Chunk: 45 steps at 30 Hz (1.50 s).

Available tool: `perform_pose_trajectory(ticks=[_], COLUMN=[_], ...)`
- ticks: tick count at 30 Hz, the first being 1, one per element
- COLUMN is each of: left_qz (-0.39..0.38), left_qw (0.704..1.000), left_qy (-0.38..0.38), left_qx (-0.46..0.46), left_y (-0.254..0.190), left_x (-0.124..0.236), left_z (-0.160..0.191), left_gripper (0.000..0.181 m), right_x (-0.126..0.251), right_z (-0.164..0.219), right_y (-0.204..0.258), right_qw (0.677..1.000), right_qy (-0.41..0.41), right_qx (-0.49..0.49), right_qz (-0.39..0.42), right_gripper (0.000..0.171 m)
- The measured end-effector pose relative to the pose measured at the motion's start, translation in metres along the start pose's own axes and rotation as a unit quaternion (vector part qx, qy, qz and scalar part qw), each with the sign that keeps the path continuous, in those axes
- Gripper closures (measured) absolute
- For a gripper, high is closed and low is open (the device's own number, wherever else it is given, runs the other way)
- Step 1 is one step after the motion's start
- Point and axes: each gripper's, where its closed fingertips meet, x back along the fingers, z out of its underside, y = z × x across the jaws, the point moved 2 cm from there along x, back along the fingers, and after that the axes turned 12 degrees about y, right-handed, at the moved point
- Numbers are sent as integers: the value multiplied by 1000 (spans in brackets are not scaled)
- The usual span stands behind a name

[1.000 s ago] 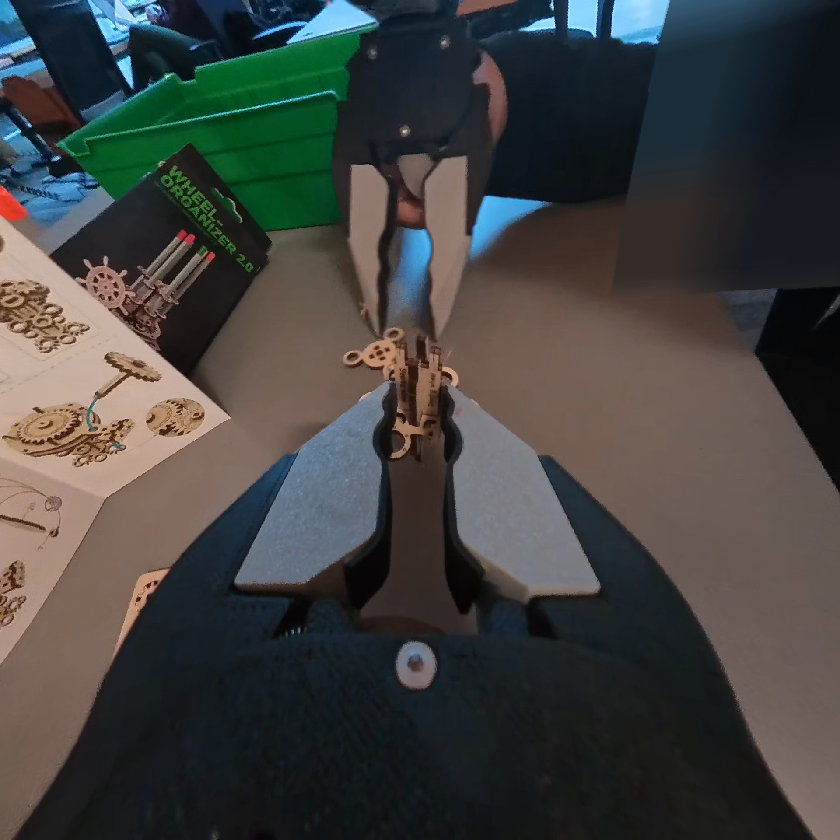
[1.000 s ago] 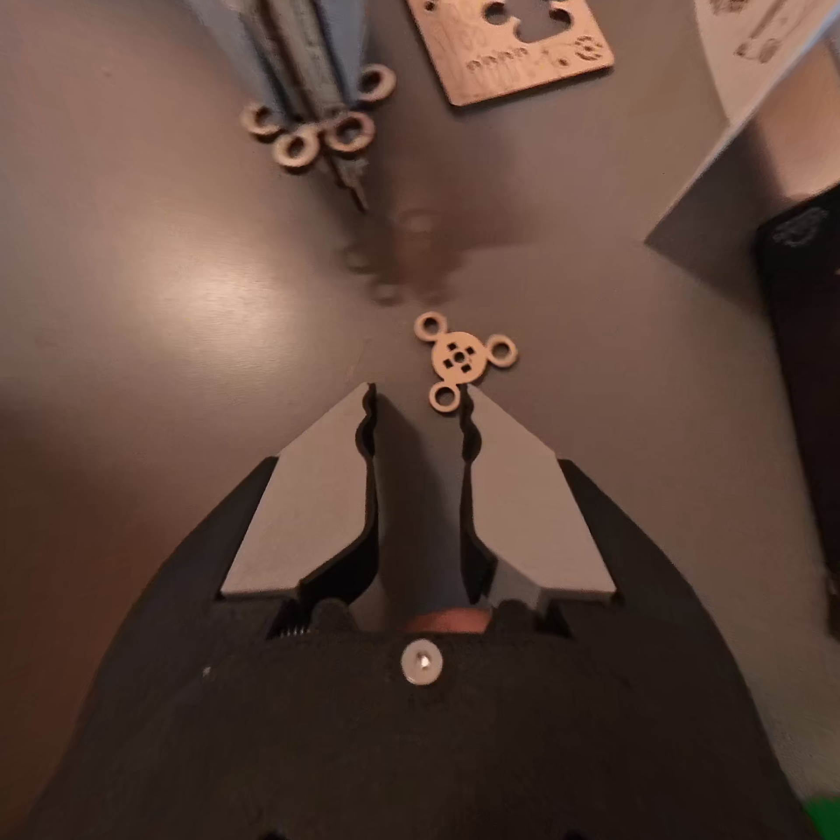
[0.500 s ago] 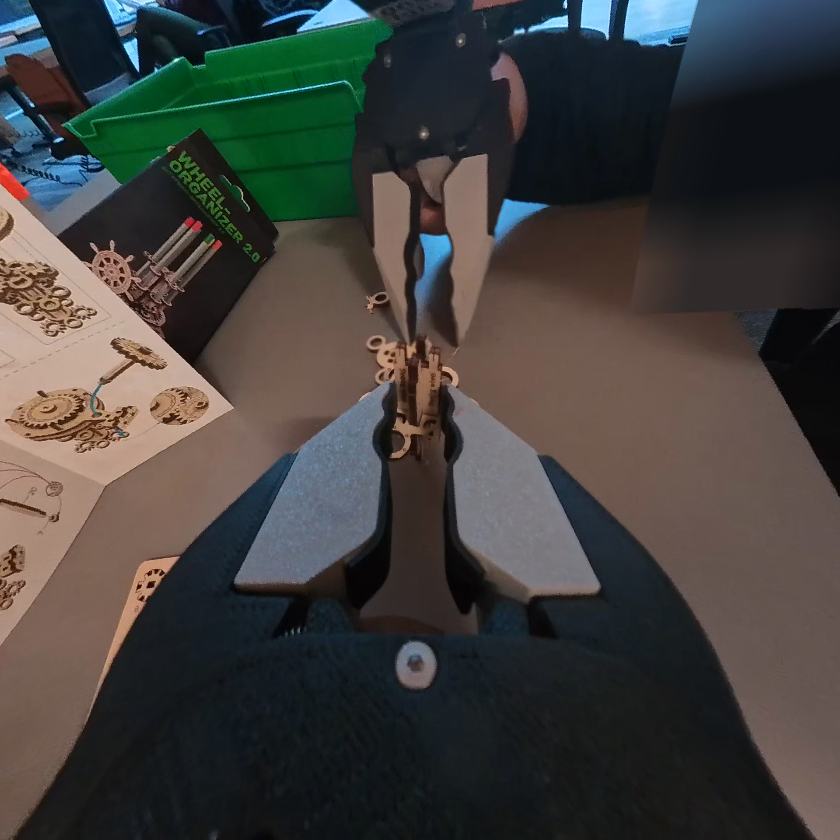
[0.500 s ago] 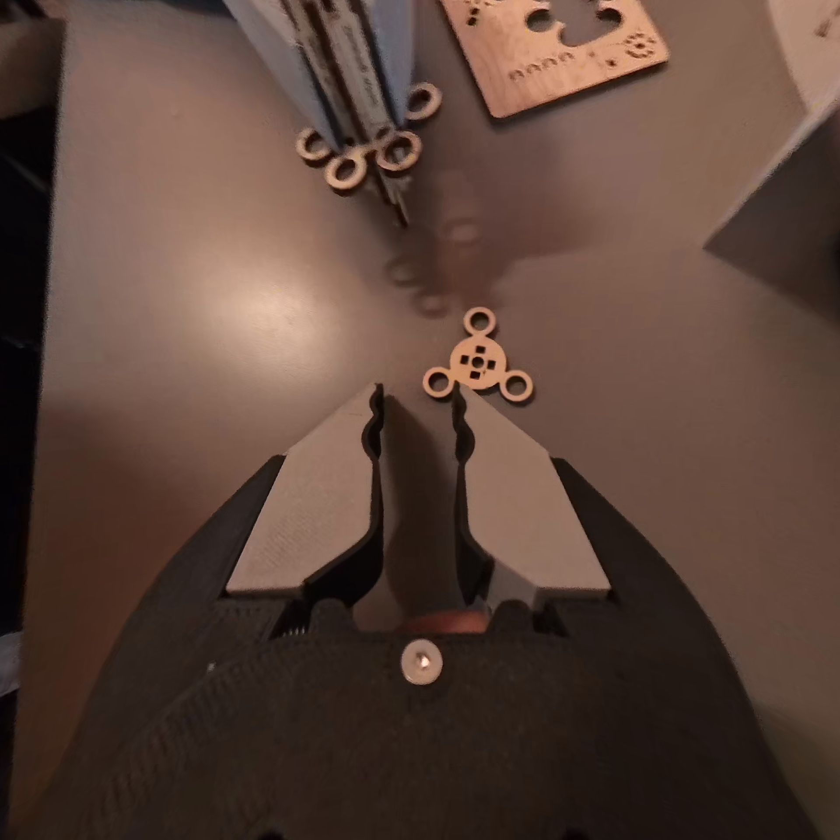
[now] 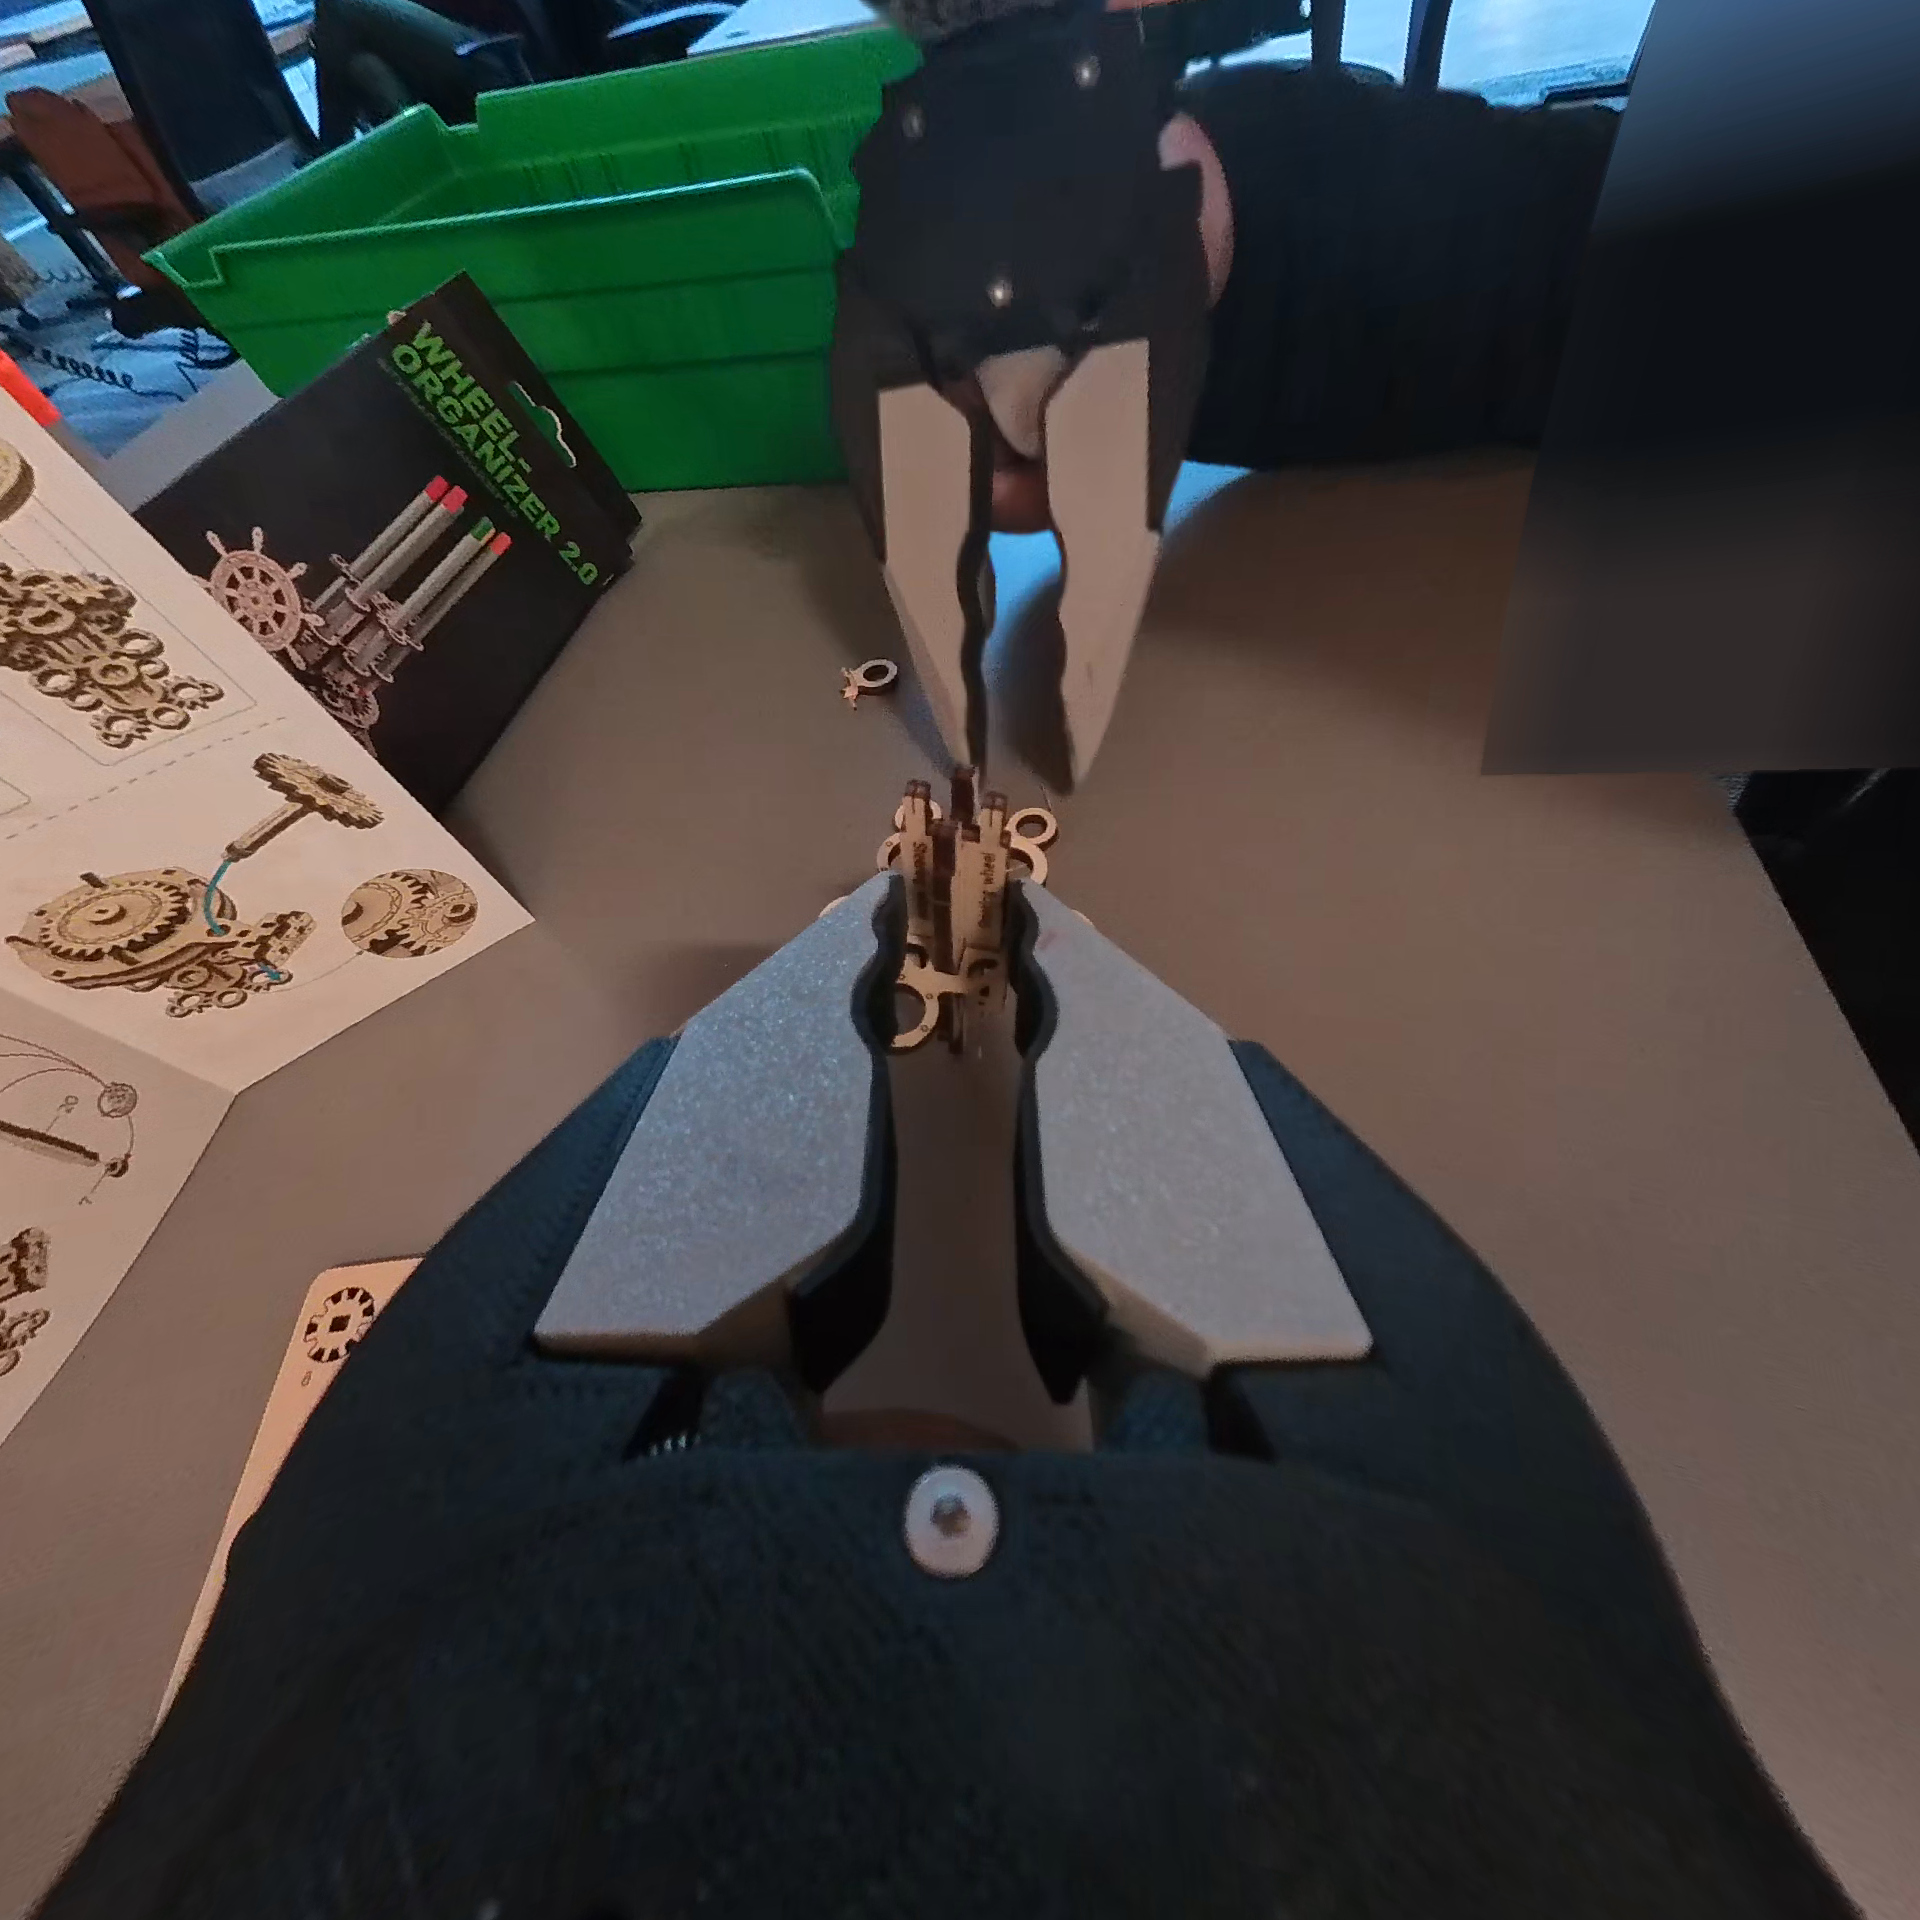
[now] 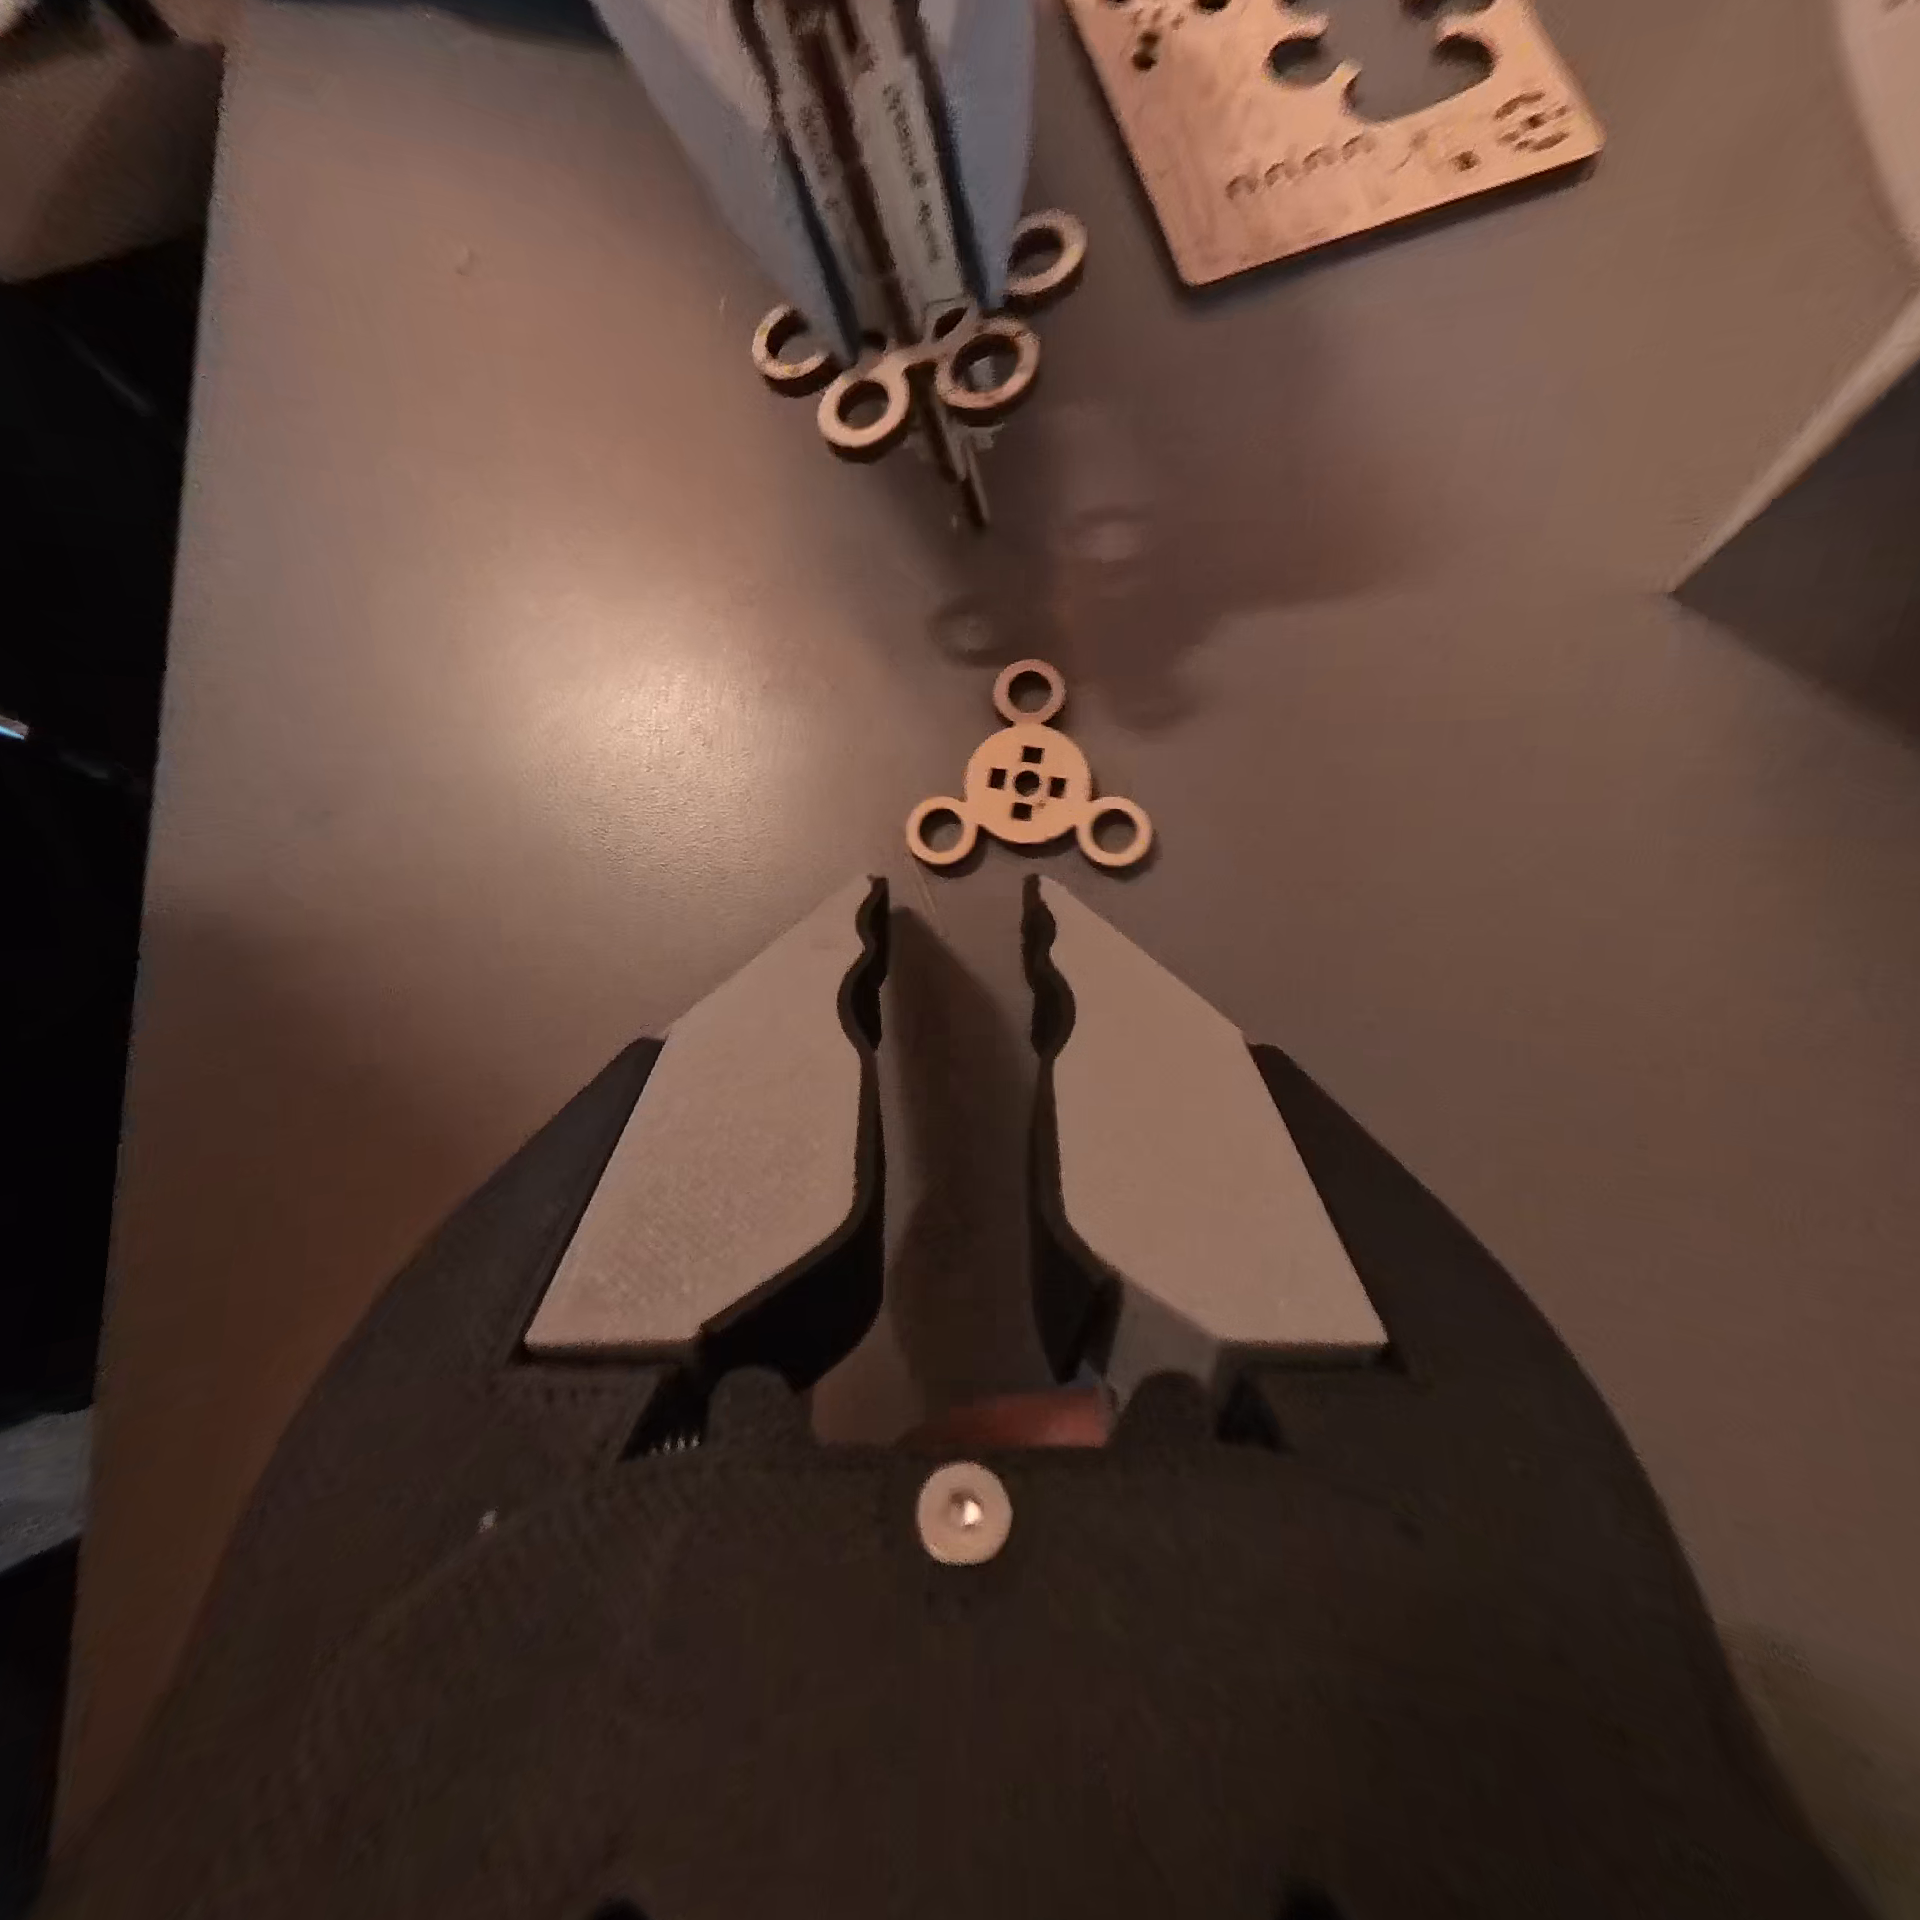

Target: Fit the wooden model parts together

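Three-ringed wooden disc (image 6: 1029, 792) flat, just beyond parted right claw (image 6: 954, 896).

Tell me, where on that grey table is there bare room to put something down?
Bare grey table lies on the far side of the left gripper from the white instruction sheet. That sheet's side is crowded by the black box and green plastic bin. The middle holds the three-ringed wooden disc before the right gripper.

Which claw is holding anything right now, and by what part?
Left claw is shut on the upright wooden slat assembly, clamping its flat sides near the ringed lower end. Right claw is open and empty, just short of the three-ring disc on the table.
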Motion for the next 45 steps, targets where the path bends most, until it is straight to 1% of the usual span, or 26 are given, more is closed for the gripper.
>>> perform_pose_trajectory(ticks=[2, 7, 11, 13, 15, 16, 20, 22, 23, 25, 29, 34, 38, 41, 44, 45], left_qz=[0, -2, -2, -2, -2, -1, 0, 0, 0, -1, -2, -12, -34, -46, -46, -45], left_qw=[1000, 1000, 1000, 1000, 1000, 1000, 1000, 1000, 1000, 1000, 1000, 999, 998, 996, 996, 996], left_qy=[0, 1, 1, 1, 1, 1, 1, 1, 1, 1, 1, 3, 5, 7, 7, 7], left_qx=[1, 9, 11, 11, 11, 13, 13, 15, 16, 19, 24, 40, 61, 73, 74, 73], left_y=[0, 2, 2, 2, 2, 2, 2, 2, 2, 2, 3, 7, 15, 20, 19, 19], left_x=[0, 0, 0, 0, 0, 0, 0, 0, -1, -1, -2, -2, -1, -1, -1, -1], left_z=[0, 0, 0, 0, 0, 0, 0, 0, 0, -1, -1, 0, 1, 2, 2, 2], left_gripper=[166, 166, 166, 166, 166, 166, 166, 166, 166, 166, 166, 166, 166, 166, 166, 166], right_x=[-7, -17, -1, 10, 12, 10, -6, -12, -15, -17, -21, -19, -12, -6, -8, -11], right_z=[-6, -21, -26, -26, -22, -21, -17, -16, -16, -19, -23, -22, -23, -24, -23, -24], right_y=[8, 34, 20, 7, -7, -9, -7, -7, -5, -4, -1, -3, -1, 0, 0, 1], right_qw=[1000, 996, 998, 998, 997, 996, 997, 997, 997, 997, 997, 997, 999, 999, 997, 996], right_qy=[-2, -18, -48, -64, -55, -51, -23, -15, -14, -18, -19, 7, -1, -3, 4, 7], right_qx=[12, 54, 36, 24, 24, 29, 44, 47, 52, 61, 64, 34, -14, -22, 16, 32], right_qz=[-11, -66, -28, 6, 55, 63, 58, 53, 51, 53, 48, 64, 41, 42, 73, 80], right_gripper=[150, 149, 151, 153, 150, 150, 145, 137, 137, 140, 161, 161, 162, 150, 138, 137])
